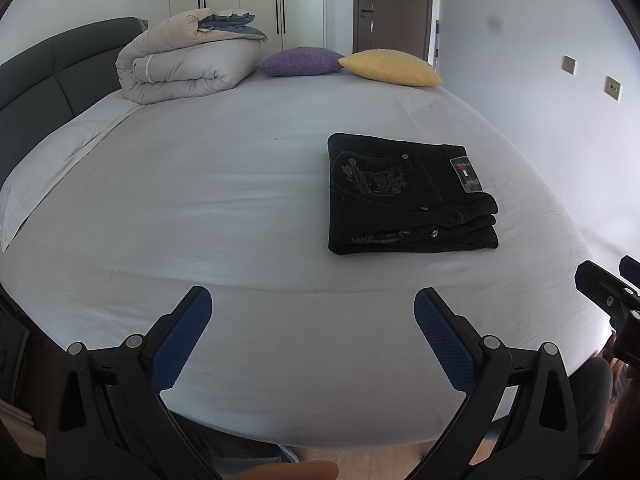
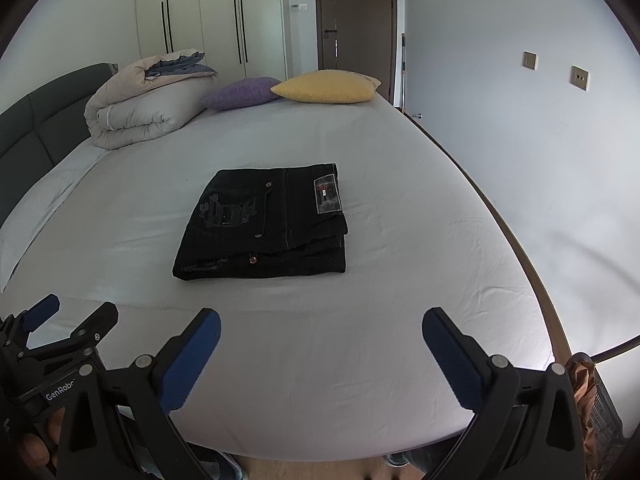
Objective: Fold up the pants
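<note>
At the far left of both views a dark padded headboard [image 1: 36, 76] borders the bed [image 1: 224, 208], which is covered in a pale sheet. A rolled beige duvet [image 1: 180, 64] sits in the upper left of the frame, with a purple cushion [image 1: 298, 62] beside it and a yellow cushion [image 1: 390, 68] just right of that, their corners touching.

The left gripper [image 1: 312, 312] fills the bottom of the left wrist view, its blue-padded jaws spread wide with nothing between them, above the near part of the sheet. Right of centre in that view lie the black pants [image 1: 408, 196], folded into a compact stacked rectangle flat on the bed, a leather patch [image 1: 464, 174] on the top layer.

In the right wrist view the pants [image 2: 264, 224] sit mid-frame, ahead of the right gripper [image 2: 322, 330], whose jaws are likewise wide apart and empty. A white wall [image 2: 520, 140] closes the right side.
</note>
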